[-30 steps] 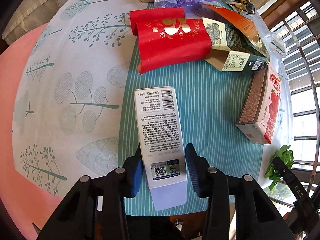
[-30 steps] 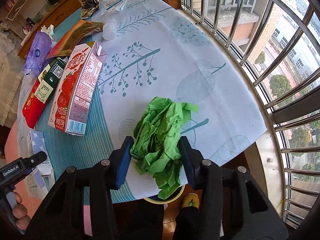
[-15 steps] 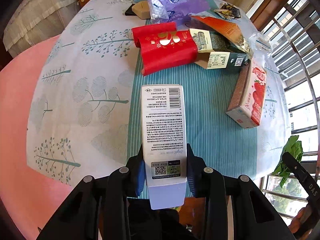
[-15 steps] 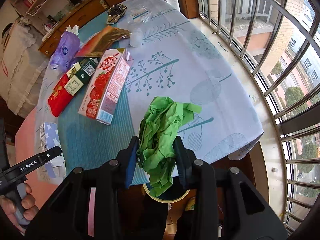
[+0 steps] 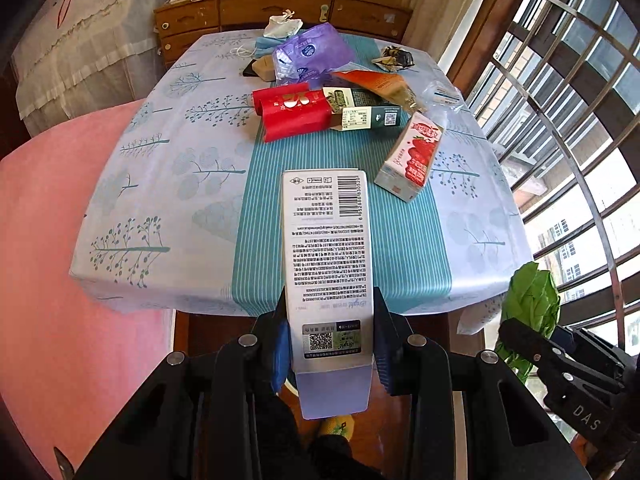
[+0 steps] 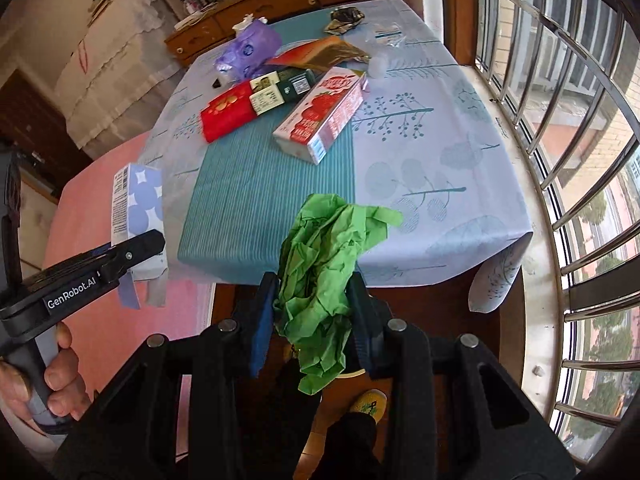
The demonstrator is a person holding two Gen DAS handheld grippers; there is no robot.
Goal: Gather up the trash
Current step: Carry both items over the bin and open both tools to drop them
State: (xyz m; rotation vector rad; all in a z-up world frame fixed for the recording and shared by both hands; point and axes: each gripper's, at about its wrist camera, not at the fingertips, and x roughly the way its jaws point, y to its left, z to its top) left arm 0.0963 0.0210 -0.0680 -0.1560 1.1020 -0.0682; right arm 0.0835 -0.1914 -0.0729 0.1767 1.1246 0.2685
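Note:
My left gripper [image 5: 331, 332] is shut on a white and pale-blue carton [image 5: 328, 256], held in the air off the near edge of the table [image 5: 160, 216]. The carton also shows in the right wrist view [image 6: 138, 216]. My right gripper [image 6: 312, 312] is shut on a crumpled green paper [image 6: 324, 264], also held off the table's near edge; the paper also shows in the left wrist view [image 5: 530, 292]. More trash lies on the table: a strawberry milk carton [image 5: 412, 158], a red box [image 5: 294, 116], a dark green box [image 5: 366, 114], a purple bag [image 5: 308, 56].
An orange foil pouch [image 5: 380, 84], a clear plastic wrapper [image 5: 442, 94] and a crumpled dark wrapper [image 5: 394, 58] lie at the far right of the table. A barred window [image 6: 580, 160] runs along the right. A pink cloth [image 5: 60, 240] lies left. A wooden dresser [image 5: 280, 8] stands behind.
Both grippers closed on their items and lifted back from the table. The white carton and the green paper left the tabletop and now hang beyond its near edge.

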